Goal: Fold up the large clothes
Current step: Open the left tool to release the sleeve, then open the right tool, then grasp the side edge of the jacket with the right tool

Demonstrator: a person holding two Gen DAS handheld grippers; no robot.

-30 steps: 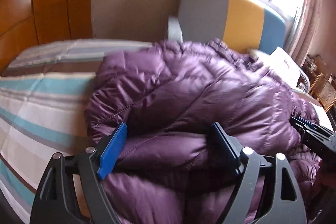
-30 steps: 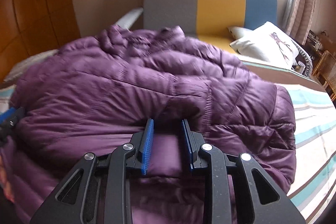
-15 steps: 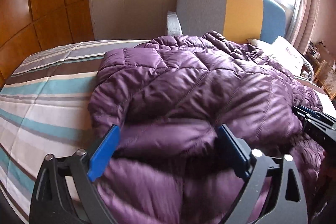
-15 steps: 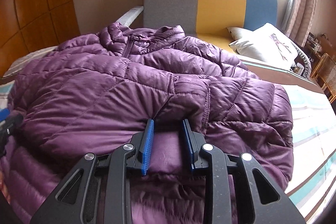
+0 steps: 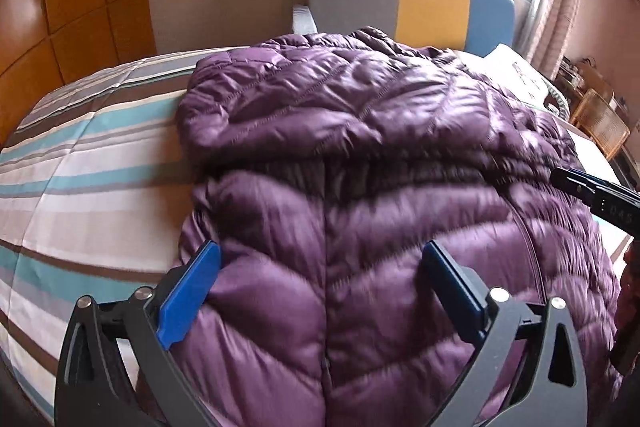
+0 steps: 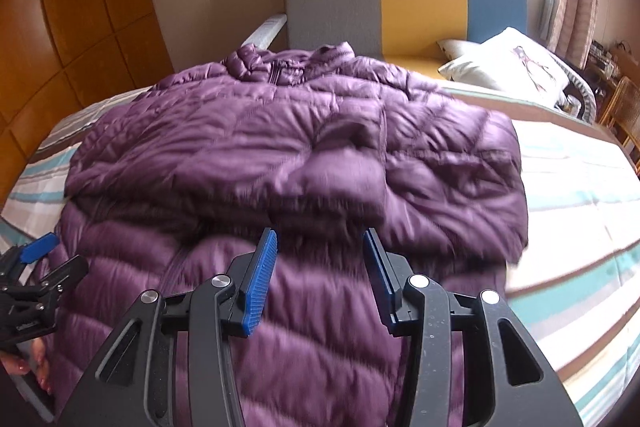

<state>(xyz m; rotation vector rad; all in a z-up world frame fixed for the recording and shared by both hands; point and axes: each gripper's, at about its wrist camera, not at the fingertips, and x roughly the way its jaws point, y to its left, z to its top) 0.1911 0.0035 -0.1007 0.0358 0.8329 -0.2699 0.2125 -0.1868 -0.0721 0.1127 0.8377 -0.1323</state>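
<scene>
The purple down jacket (image 5: 360,155) is smeared by motion blur, its near hem cut off by the bottom edge. It hides much of the striped bed (image 5: 80,155). Objects on the far shelf (image 6: 604,55) are too small to identify.

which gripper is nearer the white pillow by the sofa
Right. The right gripper is over the purple jacket on the side toward the white pillow; the left gripper is at the jacket's far edge, away from it.
</scene>
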